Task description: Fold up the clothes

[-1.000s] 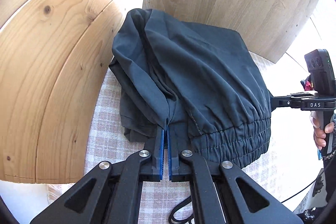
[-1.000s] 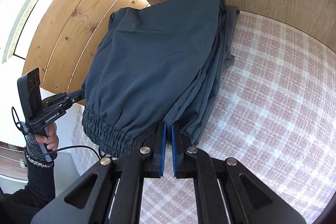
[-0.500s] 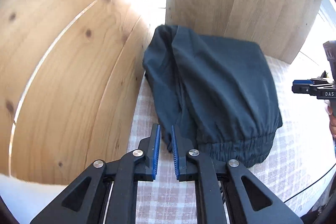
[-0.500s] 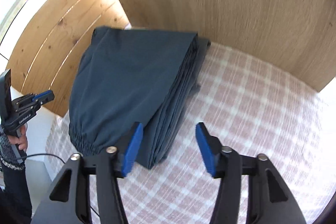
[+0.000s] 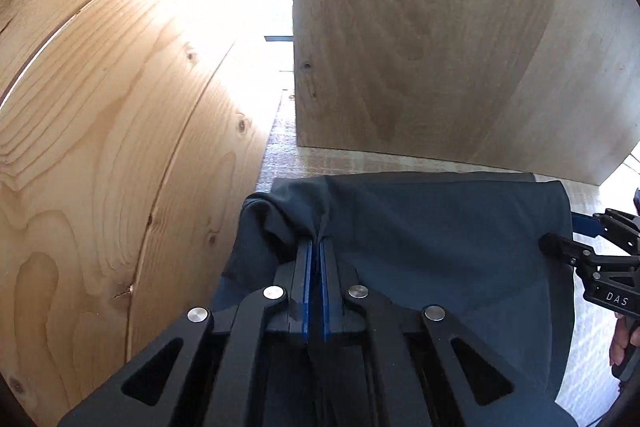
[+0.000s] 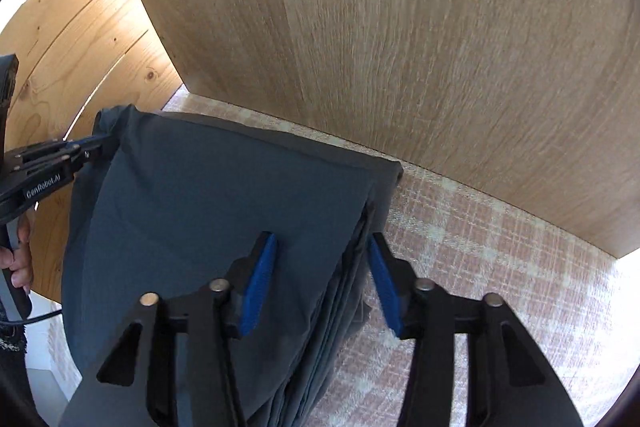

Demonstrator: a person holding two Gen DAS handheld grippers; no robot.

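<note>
The surface [image 6: 500, 247] is covered with a woven cloth in a pale pink and cream check, and it runs back to 2 upright wooden panels: a smooth light-oak panel [image 6: 400, 27] from 12 to 3 o'clock in the right wrist view, and knotty pine boards [image 5: 120, 147] along the 9 o'clock side in the left wrist view. A bare strip of the check shows between the panels and the 1 thing lying on it, a folded dark slate-blue garment [image 6: 208, 211]. The garment lies flat with its stacked layered edges toward 3 o'clock in the right wrist view, its far edge near the oak panel.
</note>
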